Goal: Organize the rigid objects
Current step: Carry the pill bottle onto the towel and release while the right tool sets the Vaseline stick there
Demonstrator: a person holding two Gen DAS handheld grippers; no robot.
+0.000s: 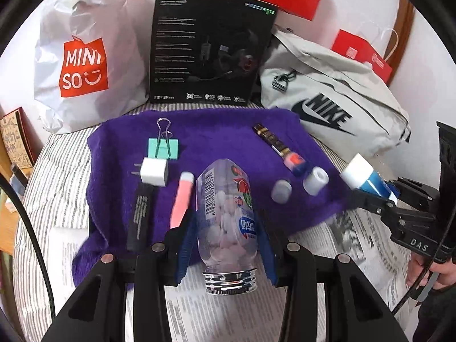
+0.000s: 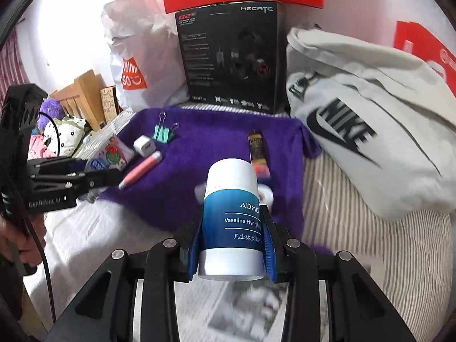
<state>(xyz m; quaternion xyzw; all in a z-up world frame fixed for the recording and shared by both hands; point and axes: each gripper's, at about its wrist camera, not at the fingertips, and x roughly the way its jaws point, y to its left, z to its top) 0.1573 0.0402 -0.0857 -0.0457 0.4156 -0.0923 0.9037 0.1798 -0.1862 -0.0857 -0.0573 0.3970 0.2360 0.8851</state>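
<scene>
Home bedroom. Grey-and-white striped bedsheet (image 2: 356, 213) underfoot, wooden slatted bed frame (image 2: 81, 94) with plush toys (image 2: 61, 131) at left. White plastic shopping bag (image 1: 85, 57) and grey fabric sports bag (image 1: 336, 99) against the wall.

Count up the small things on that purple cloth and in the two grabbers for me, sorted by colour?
White: 3, the charger plug and two small caps.
Pink: 1, the pen.
Mint green: 1, the binder clip.
Black: 1, the flat stick.
Dark with gold: 1, the slim tube.
Clear: 1, the candy bottle, held.
Blue and white: 1, the Vaseline tube, held.
Total: 9
</scene>
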